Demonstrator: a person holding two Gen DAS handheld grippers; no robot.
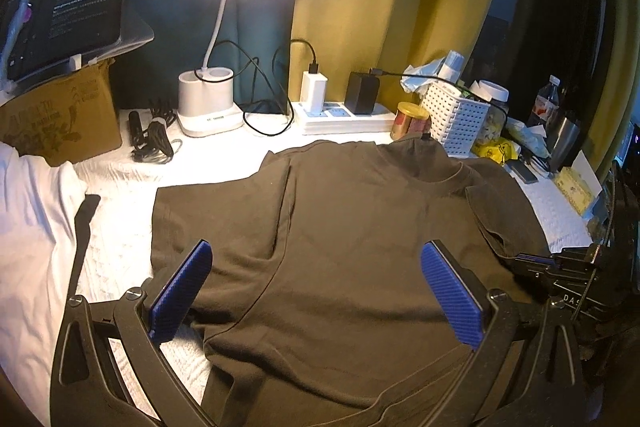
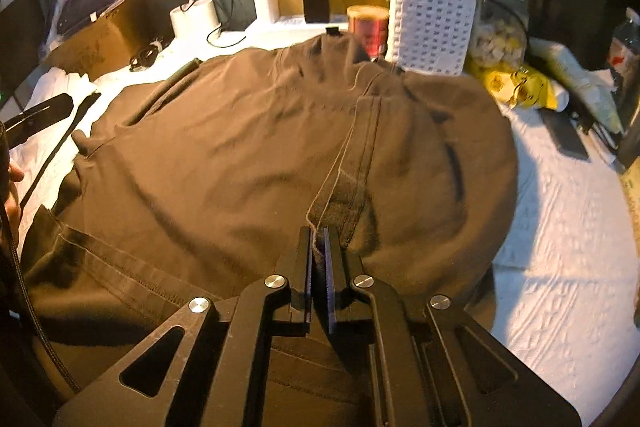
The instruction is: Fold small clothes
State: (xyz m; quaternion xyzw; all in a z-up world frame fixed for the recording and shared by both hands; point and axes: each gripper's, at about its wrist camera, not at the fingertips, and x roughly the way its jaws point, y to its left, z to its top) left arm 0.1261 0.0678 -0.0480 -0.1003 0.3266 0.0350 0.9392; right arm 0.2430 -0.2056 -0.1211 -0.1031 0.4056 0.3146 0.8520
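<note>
I see the brown T-shirt point(image 1: 340, 227) spread flat across the white-covered counter point(image 1: 120, 247), its collar toward the clutter at the back; my right hand-held gripper point(image 2: 319, 247) is clamped on a sleeve edge point(image 2: 344, 183) of that shirt — the hem runs straight up from between the pads, pinched tight, with the fabric lifted into a fold over the body of the shirt. My left hand-held gripper point(image 1: 316, 291) sits above the lower half of the shirt with its blue pads point(image 1: 182, 291) spread wide and nothing caught between them; whether they touch the cloth below I cannot tell. Behind the shirt stand a white lamp base point(image 1: 206, 99), a power strip point(image 1: 344, 117) with chargers plugged in, a red tin point(image 2: 368, 29) and a white perforated basket point(image 2: 432, 27) — the tin and basket just beside the collar; a cardboard box point(image 1: 60, 119) sits at the far left.
</note>
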